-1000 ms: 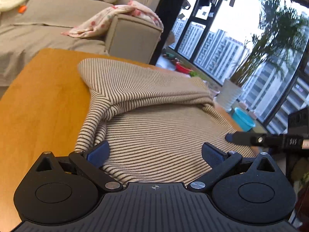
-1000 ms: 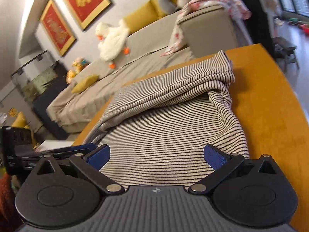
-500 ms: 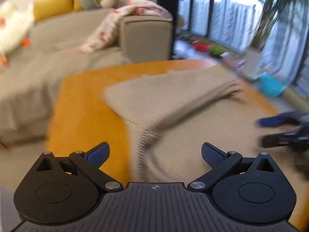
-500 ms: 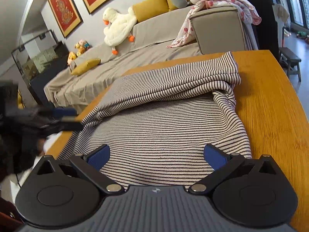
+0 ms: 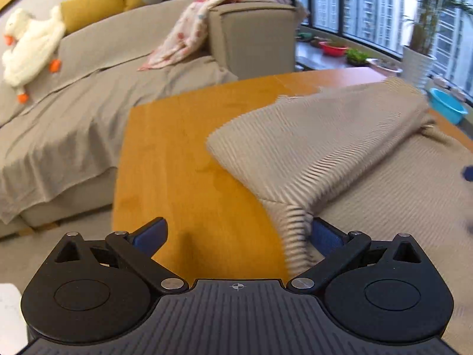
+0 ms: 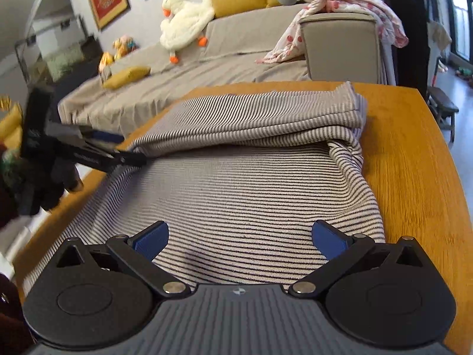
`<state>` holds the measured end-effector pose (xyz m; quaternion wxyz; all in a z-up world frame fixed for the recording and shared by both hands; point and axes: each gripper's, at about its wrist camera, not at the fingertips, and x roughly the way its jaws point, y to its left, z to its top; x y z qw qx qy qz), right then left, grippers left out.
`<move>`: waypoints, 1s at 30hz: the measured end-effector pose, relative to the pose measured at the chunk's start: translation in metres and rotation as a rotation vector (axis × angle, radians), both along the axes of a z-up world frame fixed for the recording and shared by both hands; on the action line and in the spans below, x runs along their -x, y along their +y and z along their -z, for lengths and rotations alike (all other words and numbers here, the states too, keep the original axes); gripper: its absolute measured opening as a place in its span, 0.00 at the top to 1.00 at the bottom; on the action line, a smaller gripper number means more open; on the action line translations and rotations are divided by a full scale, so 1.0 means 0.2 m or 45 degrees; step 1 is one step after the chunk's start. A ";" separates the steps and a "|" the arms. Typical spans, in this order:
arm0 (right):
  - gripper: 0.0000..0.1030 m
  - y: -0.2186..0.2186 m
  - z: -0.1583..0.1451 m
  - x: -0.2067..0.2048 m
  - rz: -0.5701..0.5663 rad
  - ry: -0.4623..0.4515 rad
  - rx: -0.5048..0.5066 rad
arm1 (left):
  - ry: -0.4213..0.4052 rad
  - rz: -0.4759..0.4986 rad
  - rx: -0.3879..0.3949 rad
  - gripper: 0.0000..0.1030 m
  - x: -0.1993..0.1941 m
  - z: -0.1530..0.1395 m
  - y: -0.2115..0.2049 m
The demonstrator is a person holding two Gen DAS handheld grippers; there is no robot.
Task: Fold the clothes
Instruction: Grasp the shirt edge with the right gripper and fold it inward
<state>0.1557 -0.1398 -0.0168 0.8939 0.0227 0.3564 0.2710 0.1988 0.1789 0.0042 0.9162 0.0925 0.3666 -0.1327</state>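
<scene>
A black-and-white striped garment (image 6: 251, 195) lies on the orange wooden table (image 6: 414, 177), its far part folded back toward me in a thick layer (image 6: 266, 118). My right gripper (image 6: 239, 238) hovers open above the garment's near end, nothing between its fingers. My left gripper (image 5: 236, 236) is open at the garment's left edge (image 5: 295, 230), with bare table between its fingers and cloth by its right finger. In the right wrist view the left gripper (image 6: 130, 148) reaches in from the left, tips at the fold's edge. The left wrist view is blurred.
A grey sofa (image 6: 236, 59) stands behind the table, with a white plush duck (image 6: 183, 14), yellow cushions and a pink spotted blanket (image 6: 348, 14) over its armrest. By the windows are a potted plant (image 5: 419, 59) and a blue basin (image 5: 446, 106). A small stool (image 6: 443, 109) sits right of the table.
My left gripper has swung left, from over the garment's middle to its left edge. The right gripper has stayed over the near end. Both remain open.
</scene>
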 end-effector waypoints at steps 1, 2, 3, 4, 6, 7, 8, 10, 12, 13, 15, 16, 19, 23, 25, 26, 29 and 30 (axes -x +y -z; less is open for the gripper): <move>0.00 0.01 -0.01 -0.01 -0.013 -0.002 0.021 | -0.001 0.022 0.011 0.00 0.02 -0.01 -0.01; 0.00 0.00 -0.04 -0.02 -0.027 -0.013 0.022 | -0.018 0.029 0.031 0.00 0.04 -0.04 -0.01; 0.00 -0.01 -0.07 -0.04 -0.041 -0.023 0.023 | -0.041 0.041 0.063 0.00 0.06 -0.08 -0.01; 0.00 -0.02 -0.10 -0.06 -0.056 -0.034 0.023 | -0.065 0.053 0.098 0.00 0.08 -0.12 -0.01; 0.00 -0.04 -0.17 -0.10 -0.076 -0.065 0.022 | -0.107 0.101 0.211 0.00 0.10 -0.19 -0.03; 0.00 -0.05 -0.23 -0.13 -0.053 -0.123 0.010 | -0.116 0.120 0.278 0.00 0.08 -0.22 -0.03; 0.00 -0.06 -0.28 -0.19 -0.025 -0.177 -0.011 | -0.114 0.141 0.343 0.00 0.05 -0.23 -0.06; 0.00 -0.05 -0.36 -0.31 0.040 -0.252 -0.058 | -0.089 0.160 0.410 0.00 -0.04 -0.20 -0.13; 0.02 -0.03 -0.35 -0.46 0.105 -0.250 -0.082 | -0.063 0.177 0.472 0.00 -0.13 -0.16 -0.21; 0.13 -0.02 -0.34 -0.52 0.130 -0.234 -0.088 | -0.025 0.162 0.483 0.00 -0.18 -0.12 -0.25; 0.40 -0.04 -0.28 -0.56 0.138 -0.189 -0.064 | 0.086 0.081 0.479 0.00 -0.29 -0.03 -0.26; 0.50 -0.04 -0.26 -0.58 0.142 -0.167 -0.051 | 0.143 0.034 0.477 0.00 -0.32 0.02 -0.24; 0.61 -0.06 -0.18 -0.65 0.155 -0.099 -0.014 | 0.154 0.030 0.531 0.00 -0.34 0.05 -0.17; 0.61 -0.09 -0.08 -0.74 0.170 -0.012 0.028 | 0.173 -0.009 0.559 0.00 -0.33 -0.01 -0.09; 0.53 -0.14 -0.14 -0.76 0.172 0.000 -0.016 | 0.144 -0.062 0.564 0.00 -0.34 -0.06 0.00; 0.44 -0.16 -0.16 -0.77 0.177 0.006 -0.041 | 0.138 -0.101 0.574 0.00 -0.34 -0.08 0.05; 0.35 -0.30 -0.21 -0.87 0.236 0.064 -0.136 | 0.226 -0.201 0.717 0.00 -0.37 -0.07 0.22; 0.35 -0.34 -0.21 -0.91 0.253 0.100 -0.162 | 0.281 -0.219 0.786 0.00 -0.39 -0.03 0.26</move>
